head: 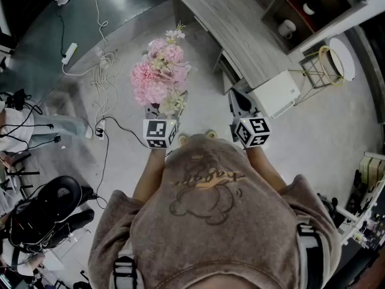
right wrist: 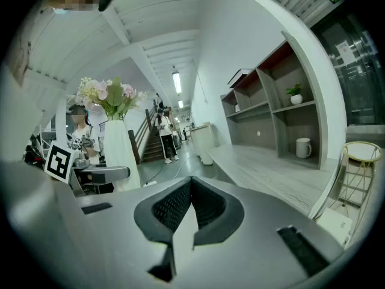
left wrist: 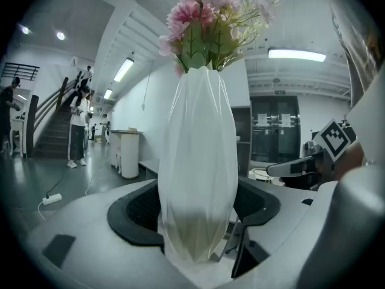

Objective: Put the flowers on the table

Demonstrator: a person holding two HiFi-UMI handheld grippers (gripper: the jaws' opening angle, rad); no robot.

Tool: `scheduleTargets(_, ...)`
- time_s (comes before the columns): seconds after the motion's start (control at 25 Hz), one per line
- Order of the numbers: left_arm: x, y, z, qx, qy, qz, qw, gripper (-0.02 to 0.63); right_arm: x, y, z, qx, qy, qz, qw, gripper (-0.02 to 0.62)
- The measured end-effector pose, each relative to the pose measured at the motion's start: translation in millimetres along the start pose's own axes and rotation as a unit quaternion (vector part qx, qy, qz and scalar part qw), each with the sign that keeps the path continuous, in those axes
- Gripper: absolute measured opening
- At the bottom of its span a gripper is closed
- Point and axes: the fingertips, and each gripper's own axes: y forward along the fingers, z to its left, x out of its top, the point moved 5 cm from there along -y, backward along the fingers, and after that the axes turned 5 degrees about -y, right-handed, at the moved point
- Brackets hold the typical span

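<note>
A bunch of pink and cream flowers [head: 159,77] stands in a tall white faceted vase [left wrist: 197,161]. My left gripper [head: 165,110] is shut on the vase low down, its jaws spread wide around the body, and holds it upright above the floor. The blooms [left wrist: 207,29] rise over the vase's mouth. My right gripper [head: 240,104] hangs beside it to the right, shut with nothing in it, its pads meeting at the tip [right wrist: 191,188]. The right gripper view shows the vase [right wrist: 119,155] at the left. The long grey wooden table [head: 240,23] lies ahead and to the right.
A shelf unit with a white mug [right wrist: 302,147] stands behind the table. A white box [head: 277,92] and a wire stool [head: 328,65] sit at the table's near end. Cables [head: 102,71] trail over the floor at the left. A person [left wrist: 78,125] stands near the stairs.
</note>
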Motion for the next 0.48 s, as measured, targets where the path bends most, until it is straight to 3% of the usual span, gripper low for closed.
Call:
scheduleTargets(0.28, 1.1, 4.1, 1.9, -0.008, -0.003, -0.007, 0.9999, 0.364, 3.0, 6.1, -1.7, -0.008, 0.002, -0.013, 1.0, -0.006)
scheduleTargets(0.48, 5.0, 2.1, 32.3, -0.027, -0.007, -0.011, 0.9996, 0.364, 9.9, 25.8, 19.5, -0.023, -0.007, -0.02, 1.0, -0.006)
